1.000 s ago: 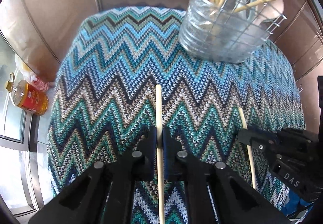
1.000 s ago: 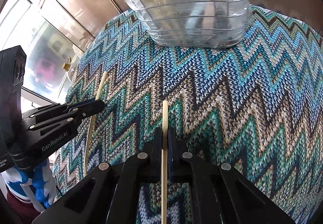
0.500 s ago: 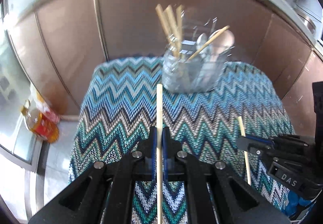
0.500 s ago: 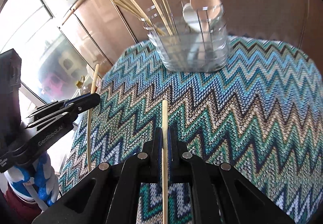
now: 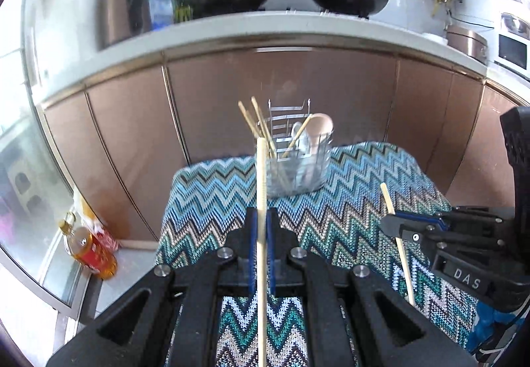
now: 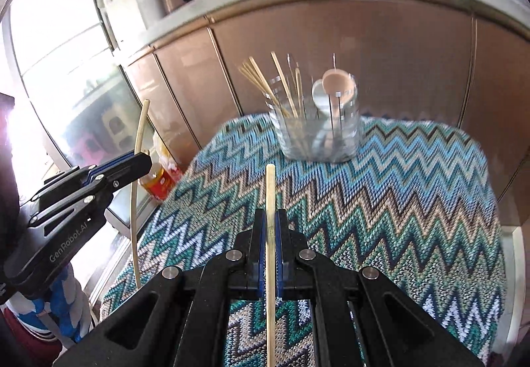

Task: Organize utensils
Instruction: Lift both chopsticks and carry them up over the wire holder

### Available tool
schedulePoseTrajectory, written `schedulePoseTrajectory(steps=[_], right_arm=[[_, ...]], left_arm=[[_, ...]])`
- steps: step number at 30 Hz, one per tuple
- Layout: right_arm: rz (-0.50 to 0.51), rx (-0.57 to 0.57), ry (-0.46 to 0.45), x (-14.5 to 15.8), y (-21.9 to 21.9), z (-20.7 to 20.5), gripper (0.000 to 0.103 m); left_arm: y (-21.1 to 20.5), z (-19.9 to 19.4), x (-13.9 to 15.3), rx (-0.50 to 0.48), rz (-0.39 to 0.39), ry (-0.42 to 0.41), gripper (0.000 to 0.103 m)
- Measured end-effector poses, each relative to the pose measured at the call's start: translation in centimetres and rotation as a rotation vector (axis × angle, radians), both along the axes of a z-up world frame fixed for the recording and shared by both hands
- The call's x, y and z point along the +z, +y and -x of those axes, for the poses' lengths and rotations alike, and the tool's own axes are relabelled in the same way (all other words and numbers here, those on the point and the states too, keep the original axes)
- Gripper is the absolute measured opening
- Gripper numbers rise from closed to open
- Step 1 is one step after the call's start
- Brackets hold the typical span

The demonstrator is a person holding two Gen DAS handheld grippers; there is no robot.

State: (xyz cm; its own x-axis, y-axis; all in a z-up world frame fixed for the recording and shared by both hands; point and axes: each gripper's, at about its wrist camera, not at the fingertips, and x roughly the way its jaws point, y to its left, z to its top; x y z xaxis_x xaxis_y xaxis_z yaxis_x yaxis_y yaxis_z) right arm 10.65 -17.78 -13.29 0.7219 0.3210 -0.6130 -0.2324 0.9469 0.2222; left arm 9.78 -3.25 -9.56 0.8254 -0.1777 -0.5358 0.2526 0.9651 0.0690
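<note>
Chopsticks, one per gripper. From the left wrist view, the left gripper (image 5: 261,218) has its jaws clamped tight on a pale wooden chopstick (image 5: 261,188) that runs up the middle of the frame; its lower end is cut off by the bottom edge, and its tip overlaps the clear utensil holder (image 5: 298,168) standing at the far end of the zigzag-knit cloth (image 5: 347,201). More chopsticks and a spoon stand inside the holder, though the spoon is blurred. At the right, the right gripper (image 5: 386,224) shows side-on, pinching a second chopstick (image 5: 396,234).

Over to the right wrist view: the right gripper (image 6: 271,221) is clamped on its chopstick (image 6: 271,201), again cropped at the bottom. The holder (image 6: 318,131) sits well beyond its tip, smeared by motion blur. At the left, the left gripper (image 6: 145,161) grips its chopstick (image 6: 135,201), bent by the lens.
</note>
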Motion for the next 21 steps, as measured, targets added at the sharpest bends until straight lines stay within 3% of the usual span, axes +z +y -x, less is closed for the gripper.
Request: schedulePoseTrajectory(steps=[12, 21], right_arm=[[0.005, -0.022, -0.158, 4.4, -0.8, 2.6, 0.005], [-0.003, -0.031, -0.266, 7.0, -1.6, 1.9, 0.005]], left_arm=[[-1.1, 2.9, 2.2, -0.033, 0.005, -0.084, 0.005], [-1.5, 1.9, 3.2, -0.052, 0.036, -0.098, 0.005]])
